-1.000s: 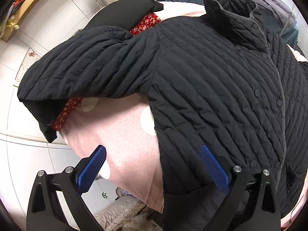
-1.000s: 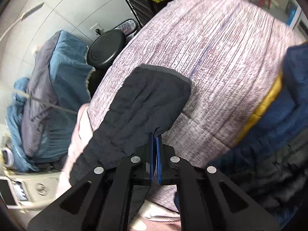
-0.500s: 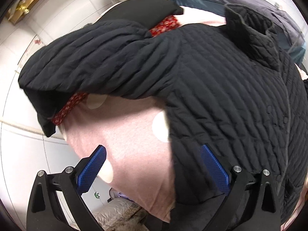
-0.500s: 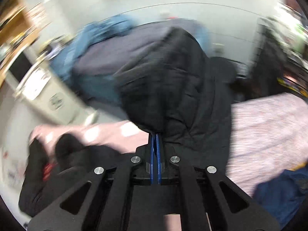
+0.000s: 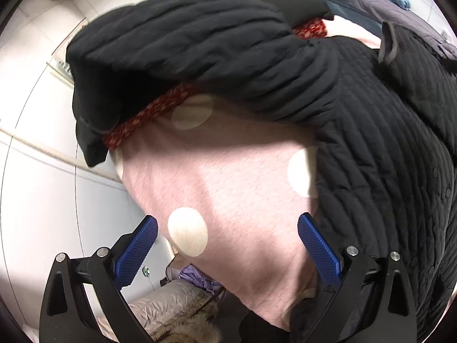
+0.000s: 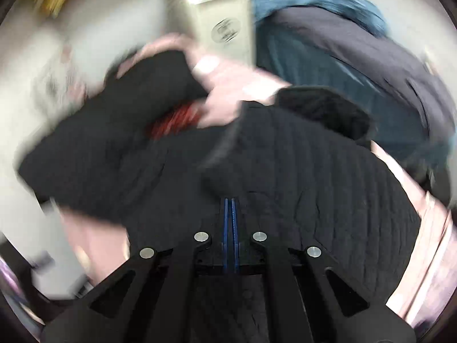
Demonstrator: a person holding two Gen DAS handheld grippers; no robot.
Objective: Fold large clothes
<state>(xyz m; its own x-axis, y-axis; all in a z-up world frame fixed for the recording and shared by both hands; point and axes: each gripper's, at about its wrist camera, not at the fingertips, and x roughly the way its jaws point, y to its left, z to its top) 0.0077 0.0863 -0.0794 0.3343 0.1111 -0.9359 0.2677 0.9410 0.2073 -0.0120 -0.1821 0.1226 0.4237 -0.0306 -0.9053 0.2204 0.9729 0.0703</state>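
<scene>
— From the left wrist we see our left gripper spread wide and holding nothing over the pink spotted blanket; the black quilted jacket lies across it, right and above.

— From the right wrist, all blurred, our right gripper looks clenched, seemingly on a fold of that jacket.

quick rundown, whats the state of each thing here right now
left gripper: open, holding nothing
right gripper: shut on black quilted jacket
black quilted jacket: spread out, sleeve folded across the top
pink dotted blanket: lying flat under the jacket
</scene>
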